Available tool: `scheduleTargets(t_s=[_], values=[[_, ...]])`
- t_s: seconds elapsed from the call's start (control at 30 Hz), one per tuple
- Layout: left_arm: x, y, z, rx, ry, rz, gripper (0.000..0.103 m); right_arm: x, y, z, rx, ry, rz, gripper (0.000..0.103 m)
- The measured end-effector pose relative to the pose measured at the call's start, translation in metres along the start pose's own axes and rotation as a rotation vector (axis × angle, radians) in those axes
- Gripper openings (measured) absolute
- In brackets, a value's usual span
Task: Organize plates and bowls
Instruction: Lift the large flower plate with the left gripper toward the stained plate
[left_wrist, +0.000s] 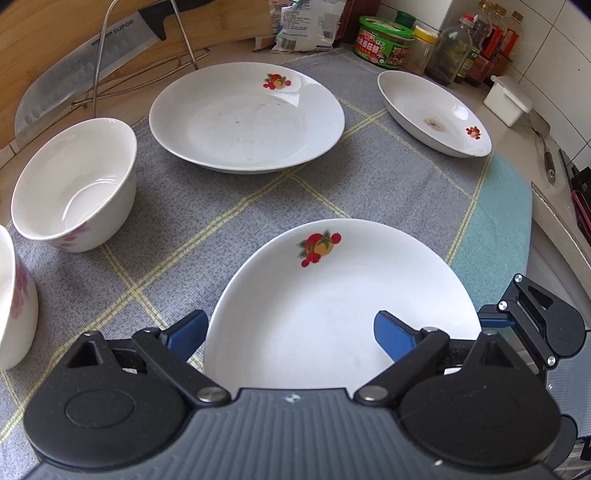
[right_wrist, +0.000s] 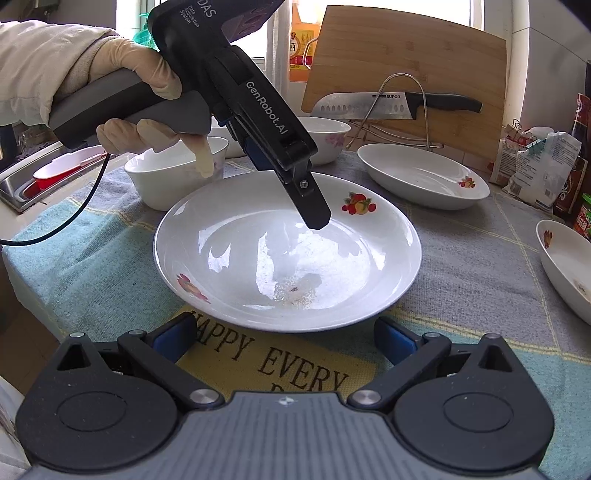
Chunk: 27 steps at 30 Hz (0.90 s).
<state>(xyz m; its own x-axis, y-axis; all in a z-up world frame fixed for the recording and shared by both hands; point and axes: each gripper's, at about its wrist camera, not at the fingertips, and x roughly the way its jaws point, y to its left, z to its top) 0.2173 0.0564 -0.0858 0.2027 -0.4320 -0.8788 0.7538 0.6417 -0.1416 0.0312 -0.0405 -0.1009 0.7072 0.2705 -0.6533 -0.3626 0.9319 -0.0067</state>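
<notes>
A white plate with a fruit print (left_wrist: 332, 306) lies on the checked cloth under my left gripper (left_wrist: 290, 332), whose jaws are open astride its near rim. The same plate (right_wrist: 288, 251) shows in the right wrist view, with the left gripper's fingers (right_wrist: 314, 210) hanging over its middle. My right gripper (right_wrist: 284, 339) is open and empty just short of that plate's near rim. A second plate (left_wrist: 245, 116) and a third plate (left_wrist: 434, 110) lie farther back. A white bowl with pink flowers (left_wrist: 74, 182) stands at the left, and another bowl (left_wrist: 14, 306) at the left edge.
A bamboo cutting board (right_wrist: 406, 70) with a knife (right_wrist: 391, 105) on a wire rack stands at the back. Jars and bottles (left_wrist: 443, 48) line the wall. A sink with a red dish (right_wrist: 55, 173) is at the left. A spatula (left_wrist: 545, 144) lies at the right.
</notes>
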Motion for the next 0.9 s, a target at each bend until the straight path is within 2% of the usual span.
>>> scheduleTargets(t_s=[0.3,0.9], values=[[0.0050,0.0031,0.0011,0.003,0.033,-0.032,0.086,0.0050,0.0027,0.0015,0.009,-0.012,-0.010,0.103],[0.0094,-0.0010,0.0077,0.058,0.073,-0.038,0.085,0.0081,0.0045,0.0039,0.011,0.005,-0.013,0.103]])
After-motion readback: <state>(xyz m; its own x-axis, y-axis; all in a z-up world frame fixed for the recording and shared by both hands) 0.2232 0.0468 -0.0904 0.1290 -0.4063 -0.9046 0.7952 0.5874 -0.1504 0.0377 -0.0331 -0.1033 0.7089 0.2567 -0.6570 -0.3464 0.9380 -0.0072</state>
